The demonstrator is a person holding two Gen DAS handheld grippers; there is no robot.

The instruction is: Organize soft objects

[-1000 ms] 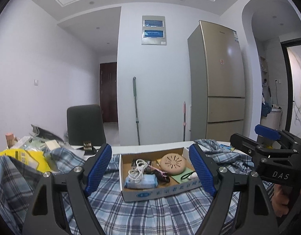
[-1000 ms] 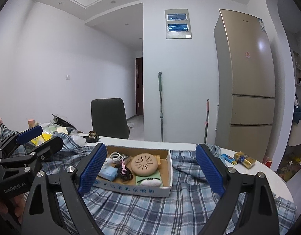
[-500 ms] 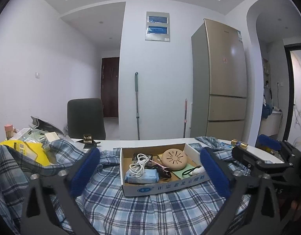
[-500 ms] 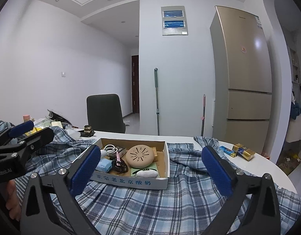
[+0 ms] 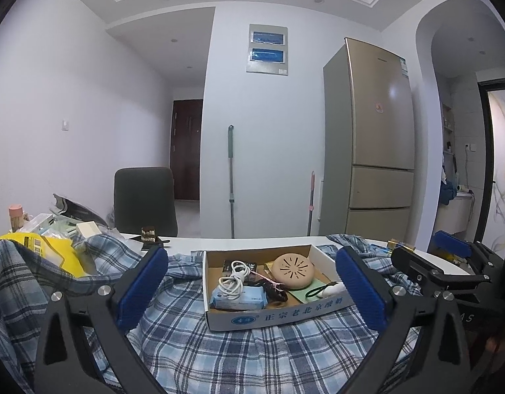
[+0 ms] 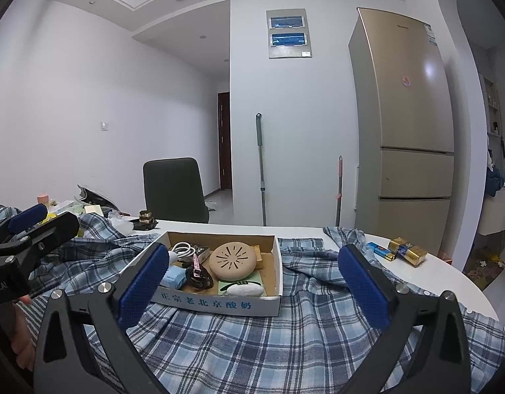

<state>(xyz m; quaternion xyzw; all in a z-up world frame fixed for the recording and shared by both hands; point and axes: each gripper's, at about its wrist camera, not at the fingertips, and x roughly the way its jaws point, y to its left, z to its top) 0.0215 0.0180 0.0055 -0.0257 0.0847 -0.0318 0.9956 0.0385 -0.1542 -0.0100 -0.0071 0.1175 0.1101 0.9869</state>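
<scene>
A blue plaid shirt [image 5: 200, 344] lies spread over the white table, also in the right wrist view [image 6: 285, 344]. A shallow cardboard box [image 5: 275, 315] sits on it, also in the right wrist view [image 6: 216, 303], holding a white cable, a blue tissue pack, a tan round disc and small items. My left gripper [image 5: 252, 287] is open and empty, just in front of the box. My right gripper [image 6: 255, 284] is open and empty, in front of the box and to the right of the left one.
A yellow bag [image 5: 49, 249] and clutter lie at the table's left. Gold and blue packets [image 6: 403, 251] lie at the right edge. A dark chair [image 5: 144, 202], a mop and a fridge [image 5: 377, 167] stand behind the table.
Both grippers dipped and rose a little in front of the box. Both stay open and empty. The shirt and box have not moved.
</scene>
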